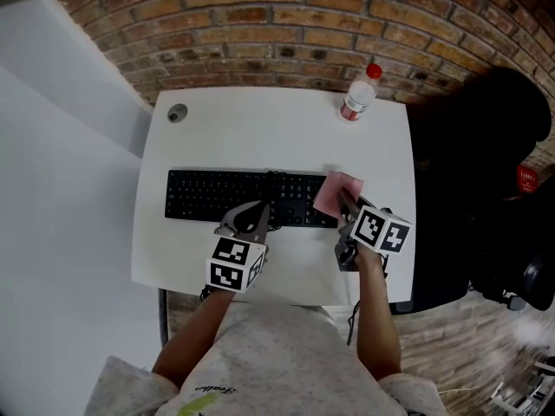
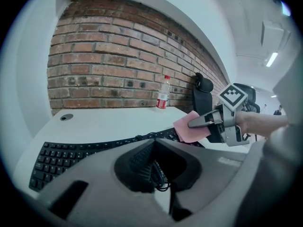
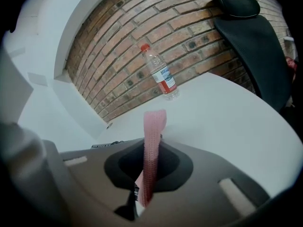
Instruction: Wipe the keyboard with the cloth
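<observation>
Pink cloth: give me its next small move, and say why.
Probably lower the pink cloth onto the keys and sweep it left. The right gripper is shut on it over the right end of the keyboard, so nearly all the keys lie to its left.

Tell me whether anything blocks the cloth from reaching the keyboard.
Nothing visible does. The right gripper holds the cloth over the keyboard's right end. The left gripper is near the keyboard's middle, left of the cloth; the bottle stands far back.
</observation>
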